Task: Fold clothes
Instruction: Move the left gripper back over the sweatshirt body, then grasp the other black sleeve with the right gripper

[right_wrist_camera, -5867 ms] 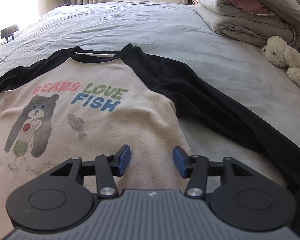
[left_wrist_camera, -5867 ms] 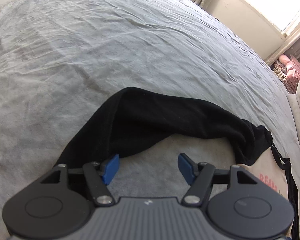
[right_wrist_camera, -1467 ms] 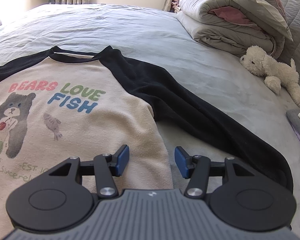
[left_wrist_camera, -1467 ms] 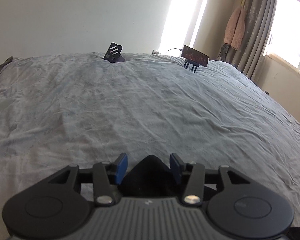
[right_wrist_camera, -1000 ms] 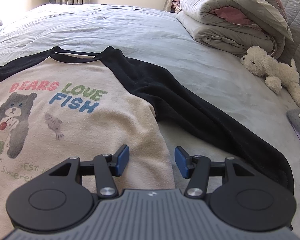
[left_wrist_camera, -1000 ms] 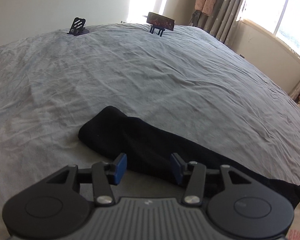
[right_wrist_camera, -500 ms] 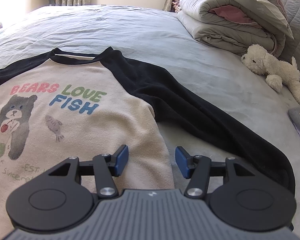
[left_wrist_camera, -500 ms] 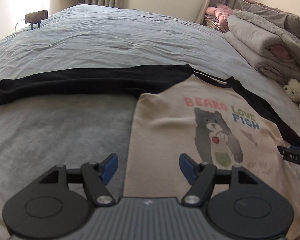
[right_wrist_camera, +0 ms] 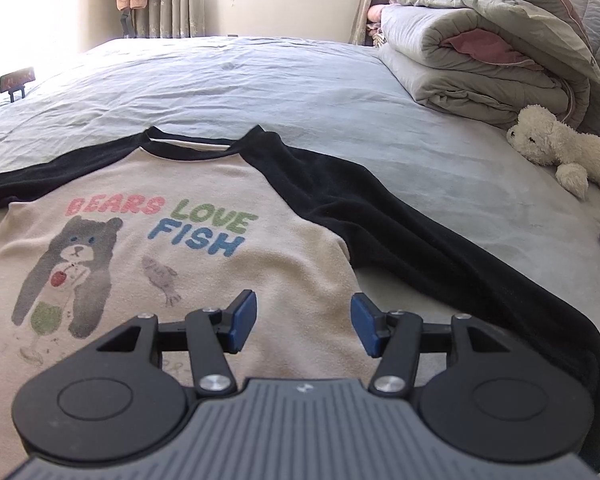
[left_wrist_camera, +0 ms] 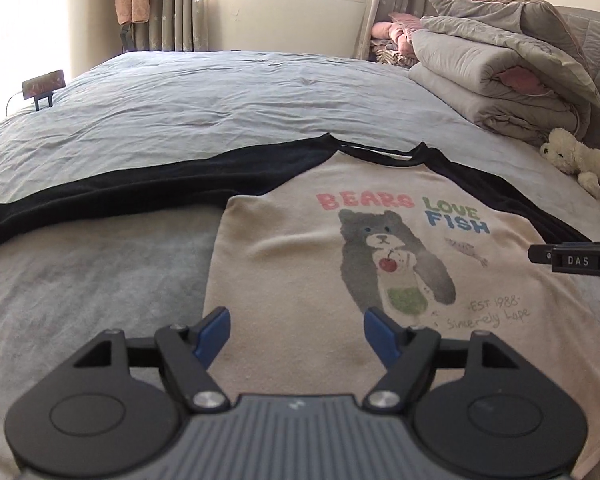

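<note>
Shirt (left_wrist_camera: 300, 264) lies flat, print up, on the bed (left_wrist_camera: 220, 112), both black sleeves spread out. Left hand-held gripper (left_wrist_camera: 296, 334) has let go of the left sleeve (left_wrist_camera: 100, 196); it now hangs open over the hem, jaws just widened. Right hand-held gripper (right_wrist_camera: 304, 326) is open and empty too. Folding can begin.

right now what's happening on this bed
A person holds a gripper in each hand over a sweatshirt that lies flat, print up, on the grey bed, both black sleeves spread out. The left gripper is over the lower left of the body; its jaws have just been opening and nothing is between them. The right gripper is over the lower right edge, open and empty. No fold has been made yet.
</note>
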{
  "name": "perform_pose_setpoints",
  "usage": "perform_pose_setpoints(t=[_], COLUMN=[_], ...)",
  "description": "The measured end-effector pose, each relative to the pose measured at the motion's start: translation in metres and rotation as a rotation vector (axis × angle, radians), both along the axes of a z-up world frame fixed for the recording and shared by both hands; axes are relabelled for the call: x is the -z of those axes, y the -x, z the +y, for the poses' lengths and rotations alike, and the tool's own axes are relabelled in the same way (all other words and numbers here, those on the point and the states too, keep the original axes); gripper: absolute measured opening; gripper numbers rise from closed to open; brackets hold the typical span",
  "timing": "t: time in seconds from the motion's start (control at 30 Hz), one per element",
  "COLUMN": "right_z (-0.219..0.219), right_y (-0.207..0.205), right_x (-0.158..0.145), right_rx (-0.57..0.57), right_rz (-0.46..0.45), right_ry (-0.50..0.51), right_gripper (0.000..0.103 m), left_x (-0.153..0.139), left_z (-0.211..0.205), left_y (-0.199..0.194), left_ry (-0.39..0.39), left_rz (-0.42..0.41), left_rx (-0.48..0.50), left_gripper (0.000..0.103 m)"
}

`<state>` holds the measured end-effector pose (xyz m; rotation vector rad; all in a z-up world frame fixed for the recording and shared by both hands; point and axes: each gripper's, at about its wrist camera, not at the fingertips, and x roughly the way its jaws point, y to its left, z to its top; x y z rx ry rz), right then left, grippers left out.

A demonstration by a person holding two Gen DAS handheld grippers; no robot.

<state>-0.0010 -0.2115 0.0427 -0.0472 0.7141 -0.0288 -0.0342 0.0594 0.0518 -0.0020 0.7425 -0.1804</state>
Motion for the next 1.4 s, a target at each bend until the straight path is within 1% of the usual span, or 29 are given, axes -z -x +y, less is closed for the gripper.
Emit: perform_pose_setpoints(t=[0.03,0.1,0.13,0.2,0.33,0.47,0.63,0.77,0.83,0.9,1.0,1.03,1.1,1.13,1.2,1.3,1.37,1.4], right_z=[0.005,0.014,0.018,0.026,0.028,0.025,0.026,0.018,0.004,-0.017,-0.057,-0.070,-0.102,-0.120,-0.149,-0.185,-0.189,-0.185], right_y=[0.002,0.002,0.002,-0.003,-0.002,-0.001,0.010,0.018,0.018,0.019,0.024,0.027,0.033,0.037,0.046,0.061,0.064,0.064], right_x=[-0.001,0.003,0.007,0.020,0.020,0.019,0.018,0.011,0.004,-0.005,-0.018,-0.019,-0.018,-0.016,-0.013,-0.012,-0.011,-0.009], right_rx=[-0.024,-0.077,-0.094,-0.103,-0.102,-0.099,-0.120,-0.156,-0.122,-0.057,0.069,0.117,0.229,0.280,0.351,0.413,0.377,0.324], right_rz=[-0.002,0.023,0.048,0.122,0.119,0.127,0.148,0.177,0.163,0.125,0.066,0.057,0.061,0.072,0.090,0.095,0.107,0.128], right_ry=[-0.012,-0.030,-0.034,-0.025,-0.018,-0.047,-0.055,-0.055,-0.070,-0.058,0.039,0.102,0.198,0.219,0.200,0.061,-0.011,-0.031], right_gripper=[0.057,0.058,0.058,0.060,0.062,0.063,0.070,0.072,0.072,0.072,0.072,0.072,0.072,0.073,0.073,0.073,0.073,0.072], left_x=[0.004,0.020,0.025,0.028,0.027,0.027,0.027,0.023,0.020,0.016,0.017,0.020,0.024,0.025,0.024,0.023,0.022,0.022], left_z=[-0.003,-0.009,-0.011,-0.016,-0.015,-0.015,-0.019,-0.017,-0.015,-0.016,-0.021,-0.023,-0.027,-0.028,-0.028,-0.026,-0.027,-0.028], left_y=[-0.001,-0.006,-0.006,-0.005,-0.004,-0.005,-0.005,-0.007,-0.009,-0.010,-0.012,-0.013,-0.013,-0.013,-0.015,-0.019,-0.020,-0.020], left_ry=[-0.004,-0.029,-0.048,-0.086,-0.087,-0.086,-0.098,-0.081,-0.058,-0.034,-0.037,-0.047,-0.069,-0.076,-0.067,-0.045,-0.038,-0.039], left_rz=[0.020,0.088,0.091,0.055,0.058,0.061,0.061,0.083,0.093,0.092,0.092,0.097,0.098,0.096,0.106,0.122,0.123,0.121], left_rx=[0.009,0.020,0.023,0.032,0.024,0.014,-0.003,-0.015,-0.024,-0.027,-0.025,-0.023,-0.022,-0.020,-0.027,-0.046,-0.061,-0.064], left_gripper=[0.077,0.077,0.079,0.082,0.083,0.084,0.084,0.084,0.084,0.084,0.084,0.085,0.086,0.087,0.087,0.088,0.088,0.088])
